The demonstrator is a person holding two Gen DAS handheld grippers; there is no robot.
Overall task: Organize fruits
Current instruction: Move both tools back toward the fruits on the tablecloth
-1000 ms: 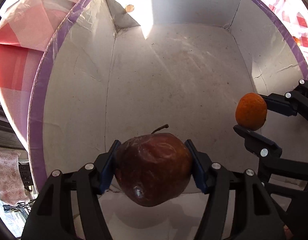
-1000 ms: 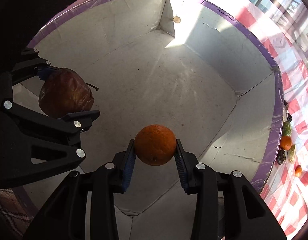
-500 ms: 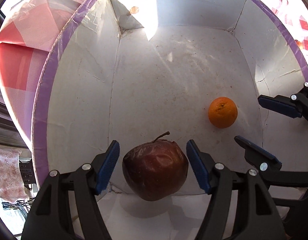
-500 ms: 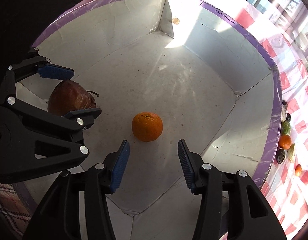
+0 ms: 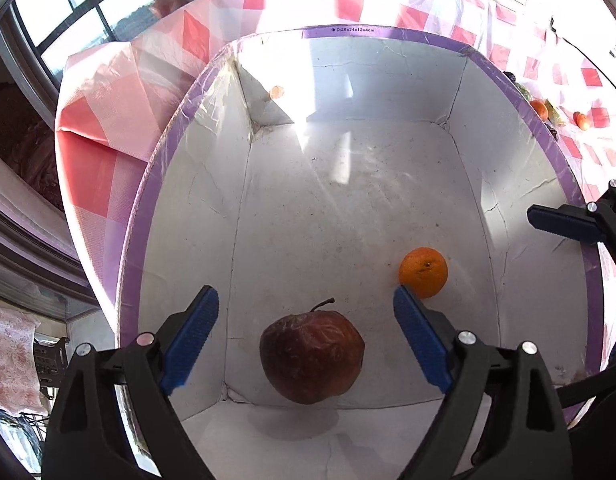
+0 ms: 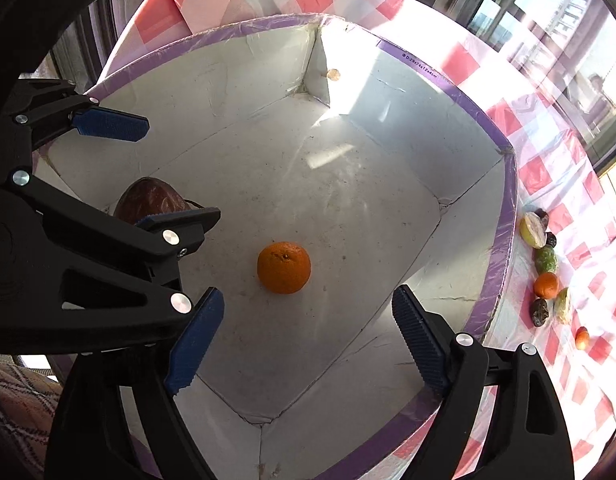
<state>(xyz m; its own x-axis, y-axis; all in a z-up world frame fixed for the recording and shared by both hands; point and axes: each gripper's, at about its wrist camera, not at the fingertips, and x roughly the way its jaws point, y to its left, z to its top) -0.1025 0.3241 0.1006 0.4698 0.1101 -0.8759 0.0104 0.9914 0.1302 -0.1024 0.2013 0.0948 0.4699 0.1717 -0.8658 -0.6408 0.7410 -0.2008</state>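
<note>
A wrinkled dark red apple (image 5: pixel 312 358) lies on the floor of a white box with a purple rim (image 5: pixel 372 34), near its front left corner. My left gripper (image 5: pixel 303 328) is open above it, not touching. An orange (image 6: pixel 283 267) lies on the box floor to the apple's right; it also shows in the left wrist view (image 5: pixel 423 273). My right gripper (image 6: pixel 303 330) is open above the orange, apart from it. The apple (image 6: pixel 147 200) is partly hidden behind the left gripper's fingers (image 6: pixel 107 125) in the right wrist view.
The box (image 6: pixel 504 208) stands on a red and white checked tablecloth (image 6: pixel 548 128). Several small fruits (image 6: pixel 546 264) lie on the cloth to the right of the box. A small orange sticker (image 5: pixel 276 92) is on the far box wall. Windows are behind.
Both grippers opened and let go: the apple and the orange dropped to the box floor. Both grippers then rose and drew back, jaws wider.
</note>
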